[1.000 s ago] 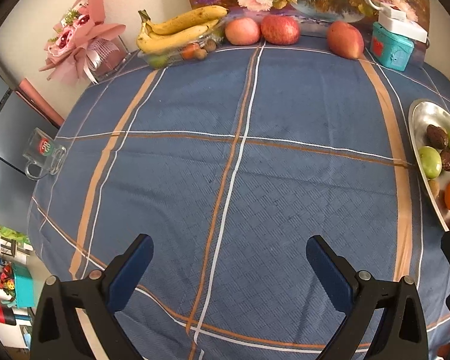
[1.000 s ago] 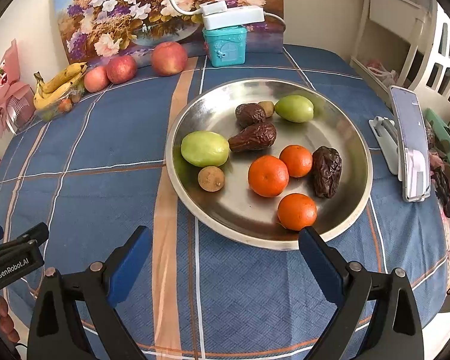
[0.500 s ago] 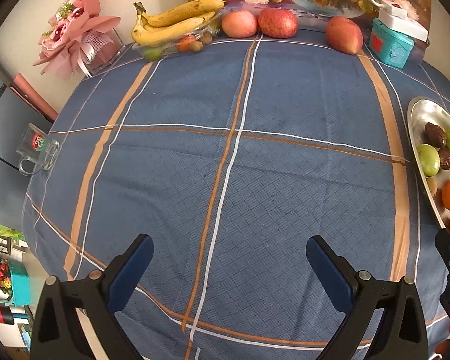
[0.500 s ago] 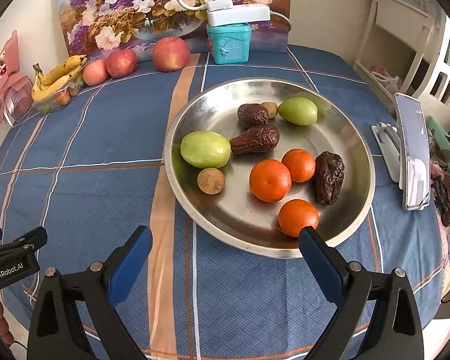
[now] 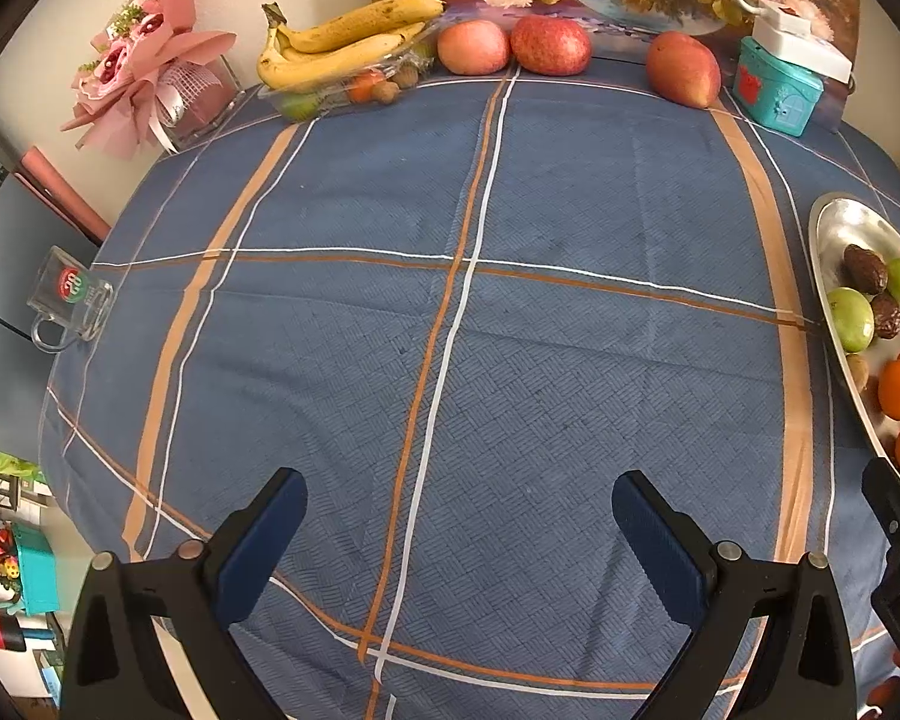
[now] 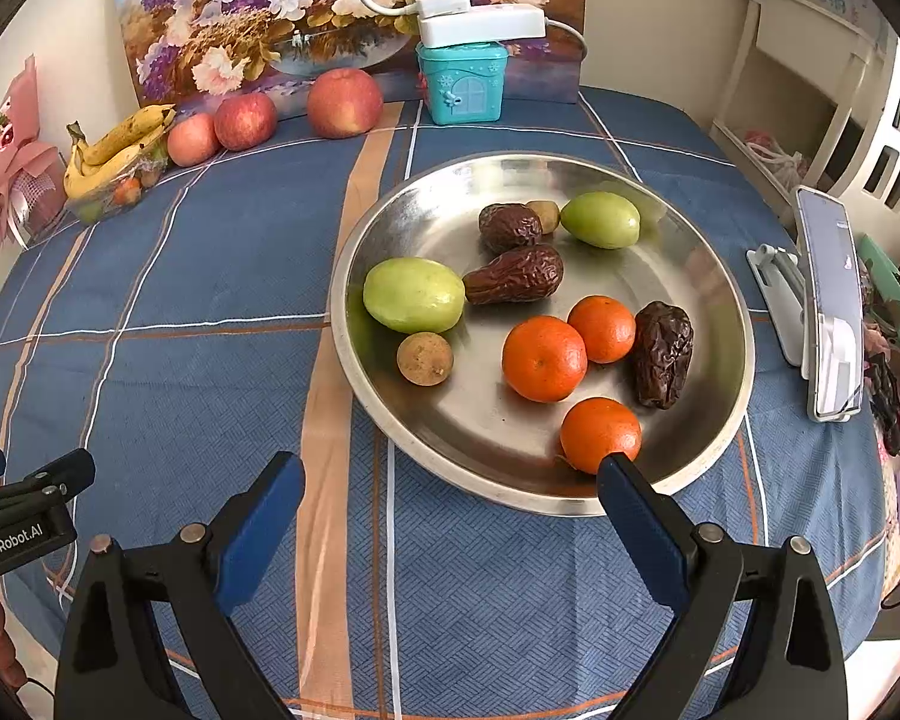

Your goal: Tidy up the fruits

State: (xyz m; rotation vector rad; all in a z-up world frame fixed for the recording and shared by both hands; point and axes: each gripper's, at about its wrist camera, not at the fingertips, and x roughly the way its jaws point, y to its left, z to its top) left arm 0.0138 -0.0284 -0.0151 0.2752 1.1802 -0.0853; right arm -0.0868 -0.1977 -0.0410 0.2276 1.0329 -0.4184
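Hovering over the blue plaid tablecloth [image 5: 450, 360] with jaws spread wide and nothing between them: left gripper [image 5: 459, 531] above bare cloth, well left of the steel plate [image 6: 390, 408]; right gripper [image 6: 450, 516] just short of the plate's near rim, equally wide and empty.

Lying mixed in the plate: three oranges, one [image 6: 600, 433] right by the near rim just behind the right gripper's finger, two more [image 6: 544, 358] [image 6: 602, 329] touching each other mid-plate; two green fruits, the larger [image 6: 414, 295] by the left rim and the smaller [image 6: 600, 219] at the far side; three wrinkled dark dates [image 6: 515, 275] [image 6: 509, 227] [image 6: 663, 354]; two small brown round fruits [image 6: 425, 358] [image 6: 543, 215]. Well beyond the plate, along the painting: three apples [image 6: 345, 102] in a loose row and a banana bunch [image 5: 342, 39] atop a clear tray of small fruit.

Fits either sorting under way or a plate already filled; cannot tell which, nor what grouping counts as organized.

For any pick from the plate, judged from the layout: better to approach from above, keeping finger pads clear of the raised rim. Centring jaws on one fruit only. Closing gently on the soft dates; squarely across the middle of round oranges, likely to roll on slick steel. Watching the touching pair, since lifting one may nudge the other.
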